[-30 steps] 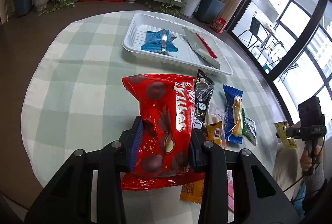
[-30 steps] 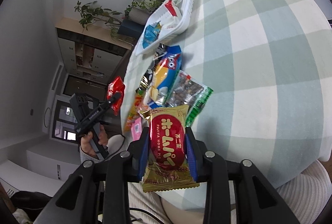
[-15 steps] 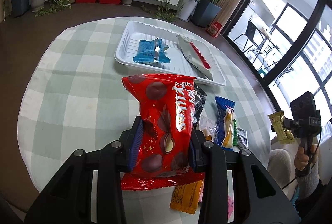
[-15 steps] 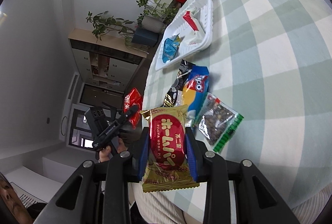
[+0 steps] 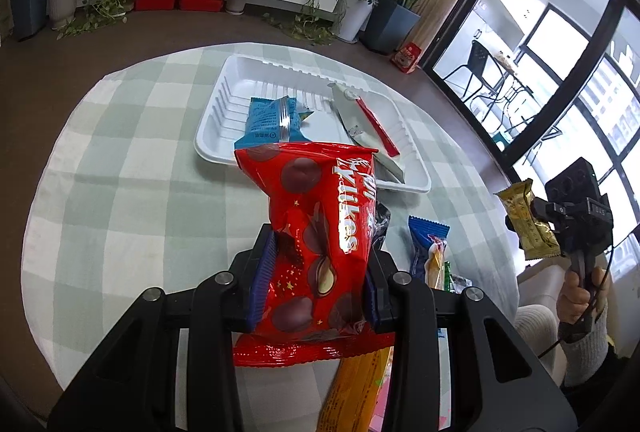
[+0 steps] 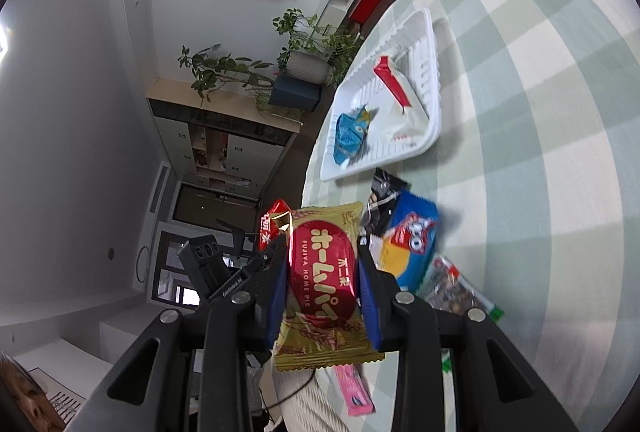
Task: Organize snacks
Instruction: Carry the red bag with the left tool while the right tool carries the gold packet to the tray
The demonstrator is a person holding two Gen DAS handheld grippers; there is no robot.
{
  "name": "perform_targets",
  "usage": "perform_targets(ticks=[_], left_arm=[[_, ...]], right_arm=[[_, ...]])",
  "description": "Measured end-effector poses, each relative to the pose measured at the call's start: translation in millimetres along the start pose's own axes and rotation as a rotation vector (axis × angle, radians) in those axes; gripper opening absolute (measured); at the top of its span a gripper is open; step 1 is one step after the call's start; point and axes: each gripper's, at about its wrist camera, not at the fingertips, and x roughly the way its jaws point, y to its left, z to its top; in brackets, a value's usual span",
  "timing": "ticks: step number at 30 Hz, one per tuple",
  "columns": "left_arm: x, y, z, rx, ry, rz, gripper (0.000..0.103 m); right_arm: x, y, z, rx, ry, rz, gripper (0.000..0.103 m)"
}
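My left gripper (image 5: 314, 272) is shut on a red chocolate bag (image 5: 320, 232), held upright above the near part of the table. Beyond it lies the white tray (image 5: 224, 104) with a blue packet (image 5: 268, 118) and a white-and-red packet (image 5: 366, 120) inside. My right gripper (image 6: 322, 280) is shut on a gold-and-red pie packet (image 6: 322, 284), lifted off the table; the same packet (image 5: 526, 220) shows at the right of the left wrist view. The tray (image 6: 430, 72) sits farther along the table in the right wrist view.
Loose snacks lie near the table's front edge: a blue-and-yellow packet (image 6: 410, 246), a black packet (image 6: 382, 192), a green-edged packet (image 6: 452, 292), a pink packet (image 6: 354, 390) and an orange packet (image 5: 356, 388). A green-checked cloth (image 5: 120, 172) covers the round table.
Both grippers have drawn back and risen a little with their packets. The tray and table look farther off in the left view; the right view has swung so the tray is nearer its middle.
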Motion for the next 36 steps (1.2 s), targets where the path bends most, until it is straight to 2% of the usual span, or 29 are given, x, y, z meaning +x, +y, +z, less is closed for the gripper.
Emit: perform_targets(ticks=[9, 16, 27, 36], left_arm=[[34, -8, 37, 0.008, 0.011, -0.025, 0.034], [69, -11, 66, 0.013, 0.028, -0.03, 0.034], [126, -26, 101, 0.053, 0.059, -0.039, 0.034], [156, -40, 110, 0.097, 0.071, -0.01, 0.034]], right_arm=[[26, -2, 47, 0.023, -0.048, 0.019, 0.035], [50, -9, 82, 0.04, -0.072, 0.002, 0.035], [88, -26, 125, 0.038, -0.074, -0.089, 0.036], [106, -30, 135, -0.022, -0.066, -0.185, 0.037]])
